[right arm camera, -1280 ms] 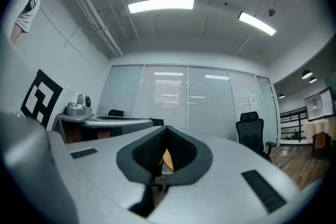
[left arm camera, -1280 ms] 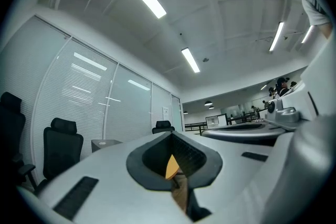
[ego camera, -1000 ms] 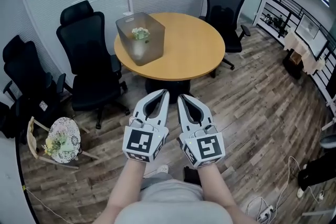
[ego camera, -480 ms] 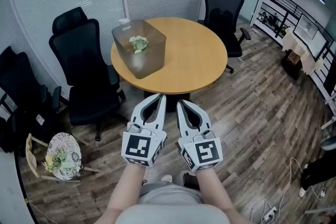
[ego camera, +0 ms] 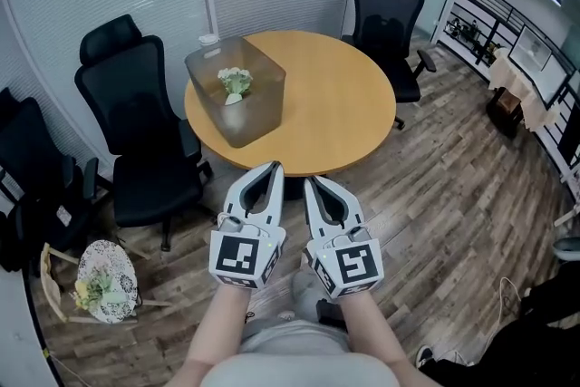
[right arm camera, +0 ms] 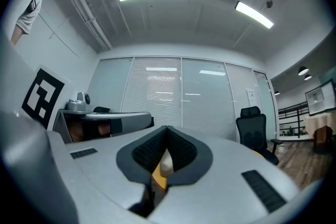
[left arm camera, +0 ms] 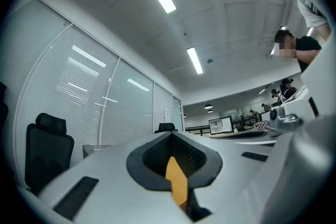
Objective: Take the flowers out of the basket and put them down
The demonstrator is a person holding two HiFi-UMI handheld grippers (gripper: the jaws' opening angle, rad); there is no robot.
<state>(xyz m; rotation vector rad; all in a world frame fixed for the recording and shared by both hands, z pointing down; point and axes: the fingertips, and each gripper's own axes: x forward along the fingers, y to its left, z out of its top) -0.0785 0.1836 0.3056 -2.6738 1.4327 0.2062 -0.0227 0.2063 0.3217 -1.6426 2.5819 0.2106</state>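
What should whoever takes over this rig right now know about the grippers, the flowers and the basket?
Left gripper: shut, empty, held in front of the body on the near side of the table.
Right gripper: shut, empty, right beside the left one.
Flowers: inside the translucent basket, which stands near the table's left edge.
Done: nothing yet; the flowers are untouched.
Left: reach into the basket, lift the flowers out, put them down.

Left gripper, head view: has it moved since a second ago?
Yes. The left gripper has come toward the round table: floor showed between its tips and the table's near edge before; now they overlap it in the picture.
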